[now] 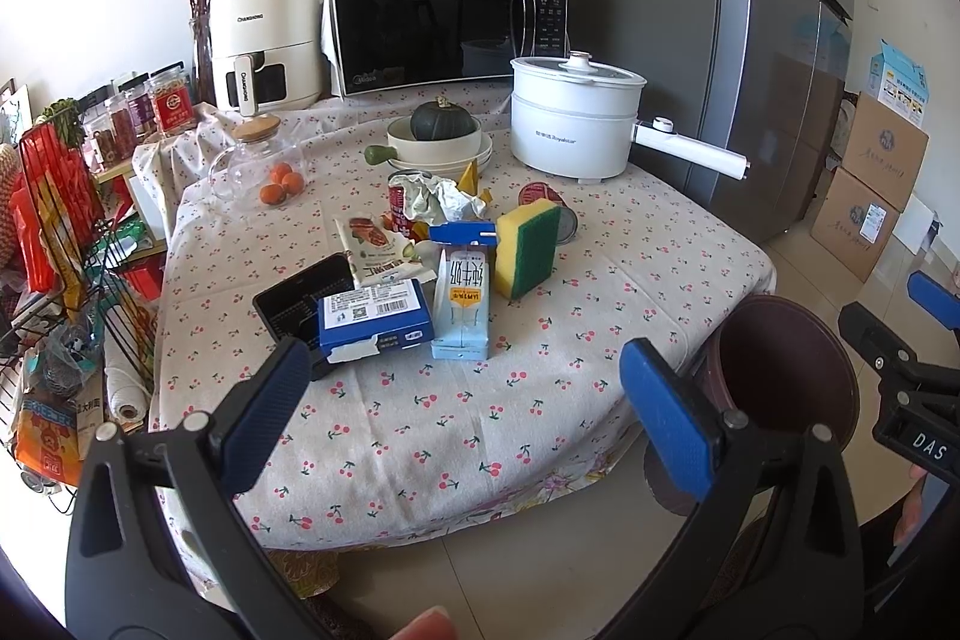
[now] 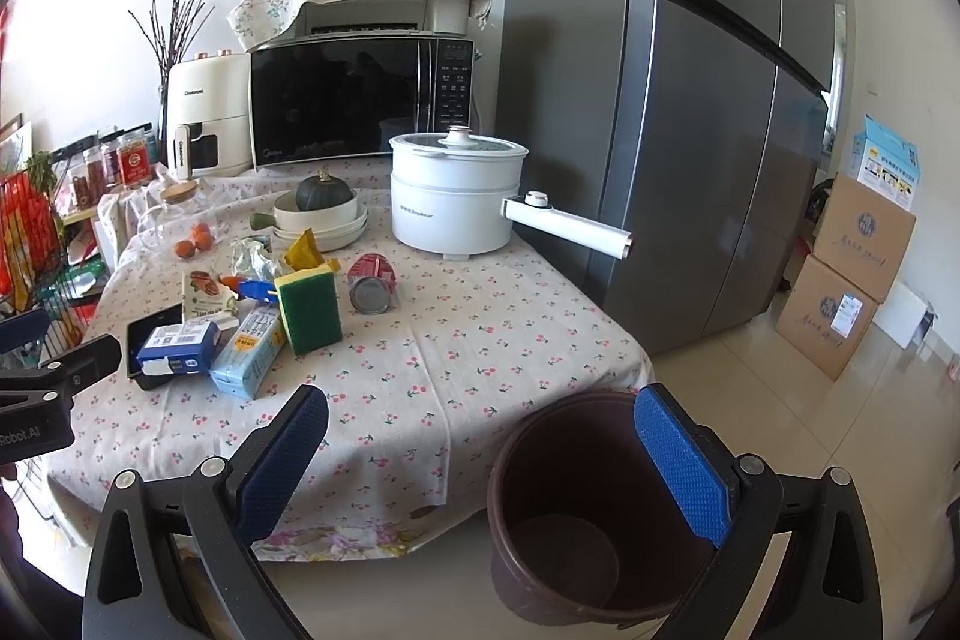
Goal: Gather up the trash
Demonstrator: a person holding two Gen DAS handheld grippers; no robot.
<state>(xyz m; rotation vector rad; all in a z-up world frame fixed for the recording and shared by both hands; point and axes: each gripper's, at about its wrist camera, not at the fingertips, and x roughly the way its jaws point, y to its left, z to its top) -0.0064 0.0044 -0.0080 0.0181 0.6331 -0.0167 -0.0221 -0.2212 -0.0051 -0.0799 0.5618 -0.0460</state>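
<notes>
Two tools, left tool (image 1: 462, 412) and right tool (image 2: 480, 466), both spread wide and empty. Trash clusters mid-frame on the surface (image 1: 540, 388): milk carton (image 1: 462, 304), blue box (image 1: 375, 316). Brown bin (image 2: 576, 508) waits lower right. Best bet: take the nearest carton across its narrow sides.

Kitchen corner, bright daylight, white walls.
Grey fridge (image 2: 708, 112) stands right of the bench (image 2: 480, 340) with cherry-print cloth; microwave (image 2: 354, 100) against the back wall; cardboard boxes (image 2: 840, 280) stacked on pale tiled floor (image 2: 810, 430); wire rack (image 1: 60, 232) at left.
</notes>
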